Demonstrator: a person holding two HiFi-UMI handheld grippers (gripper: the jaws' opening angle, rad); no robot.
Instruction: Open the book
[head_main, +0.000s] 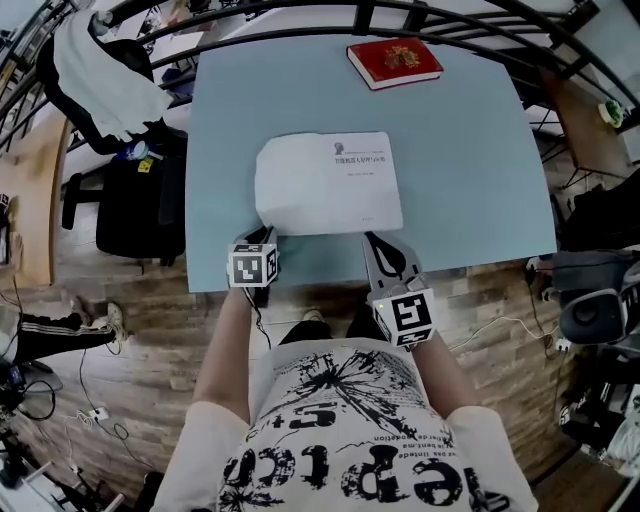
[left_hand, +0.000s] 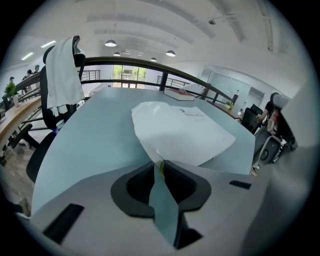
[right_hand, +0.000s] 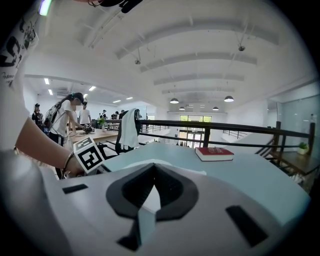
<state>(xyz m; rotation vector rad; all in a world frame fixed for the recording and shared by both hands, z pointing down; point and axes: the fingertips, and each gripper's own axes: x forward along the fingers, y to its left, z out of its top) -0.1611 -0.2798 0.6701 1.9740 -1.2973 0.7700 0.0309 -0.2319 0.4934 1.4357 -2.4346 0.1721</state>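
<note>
A white book (head_main: 330, 185) lies open on the pale blue table (head_main: 230, 150), print showing on its right half, its left half curved and slightly lifted. My left gripper (head_main: 264, 234) is at the book's near left corner. In the left gripper view (left_hand: 160, 165) its jaws stand a little apart, and the white page's (left_hand: 185, 132) corner ends right at the tips without being pinched. My right gripper (head_main: 373, 240) hovers at the near right edge of the book. Its jaws (right_hand: 153, 167) meet at the tips with nothing between them.
A closed red book (head_main: 394, 62) lies at the table's far right, also seen from the right gripper (right_hand: 214, 153). An office chair draped with a white cloth (head_main: 100, 70) stands left of the table. A dark railing (head_main: 470, 20) curves behind it. People stand at desks (right_hand: 75, 115) further off.
</note>
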